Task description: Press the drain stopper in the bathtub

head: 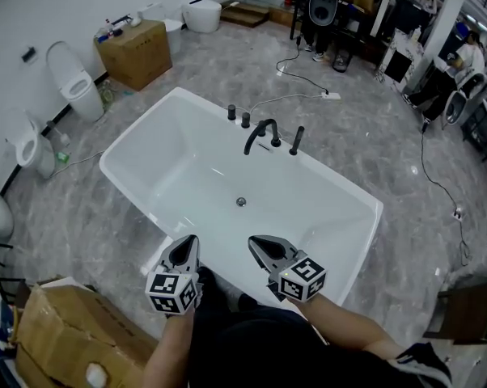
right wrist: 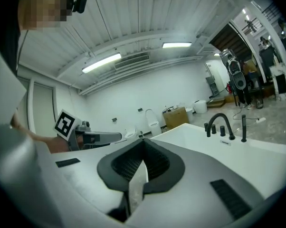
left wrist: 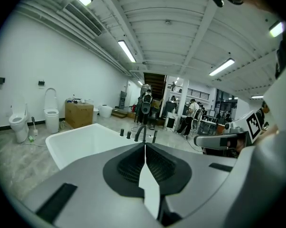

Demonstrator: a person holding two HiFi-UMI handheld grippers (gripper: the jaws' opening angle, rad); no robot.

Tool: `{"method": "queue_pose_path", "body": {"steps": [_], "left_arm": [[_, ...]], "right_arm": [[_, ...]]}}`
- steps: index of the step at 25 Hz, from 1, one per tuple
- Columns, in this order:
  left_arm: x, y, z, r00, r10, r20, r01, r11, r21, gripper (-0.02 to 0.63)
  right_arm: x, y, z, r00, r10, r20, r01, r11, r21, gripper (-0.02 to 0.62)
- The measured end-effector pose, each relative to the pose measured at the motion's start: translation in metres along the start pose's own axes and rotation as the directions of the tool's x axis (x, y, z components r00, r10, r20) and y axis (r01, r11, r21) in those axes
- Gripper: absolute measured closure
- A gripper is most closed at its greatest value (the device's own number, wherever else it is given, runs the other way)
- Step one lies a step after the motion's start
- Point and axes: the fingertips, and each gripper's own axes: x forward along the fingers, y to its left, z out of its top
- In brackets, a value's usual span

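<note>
The person is holding both tongs over the near rim of the bathtub (head: pixel 138 129); the left gripper (head: pixel 187 247) and the right gripper (head: pixel 261 247) are each showing their jaws pressed together with nothing between them. The drain stopper (head: pixel 241 202) is sitting on the tub floor near its middle, between the near rim and the black faucet (head: pixel 260 132) on the far rim, well apart from both grippers. It is showing too small to tell whether it is raised or pushed down. The scene is therefore fitting either a reach about to go down to the stopper or a withdrawal after pressing it. Any press would be calling for a closed tip lowered straight onto the small round cap. No brand or writing is reading clearly; only square marker patterns are showing on the grippers' cubes (head: pixel 172 291), and the cardboard box (head: pixel 134 51) is showing no legible print.
</note>
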Motion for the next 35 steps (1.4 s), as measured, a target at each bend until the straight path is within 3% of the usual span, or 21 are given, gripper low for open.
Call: {"method": "queue_pose_path", "body": {"steps": [3,10,17,22,35], "left_arm": [[-0.006,0.009,0.013,1.0,0.013,0.023,-0.013,1.0,-0.009,0.584],[-0.02,0.035,0.057,0.999,0.0,0.04,-0.003,0.997,0.072,0.584],[-0.049,0.05,0.116,0.992,0.044,0.116,-0.064,0.983,0.174,0.584],[-0.057,0.048,0.123,0.986,0.073,0.148,-0.097,0.982,0.163,0.584],[-0.078,0.012,0.103,0.988,0.089,0.127,-0.108,0.982,0.157,0.583]], "right_arm": [[0.006,0.003,0.012,1.0,0.015,0.015,-0.016,0.999,0.048,0.583],[0.026,0.029,0.074,0.995,0.039,0.097,-0.024,0.988,-0.15,0.584],[0.036,0.043,0.1,0.992,0.052,0.115,-0.027,0.977,-0.211,0.584],[0.03,0.049,0.092,0.992,0.078,0.101,-0.056,0.977,-0.208,0.584],[0.006,0.072,0.086,0.985,0.146,0.095,-0.122,0.967,-0.222,0.584]]}}
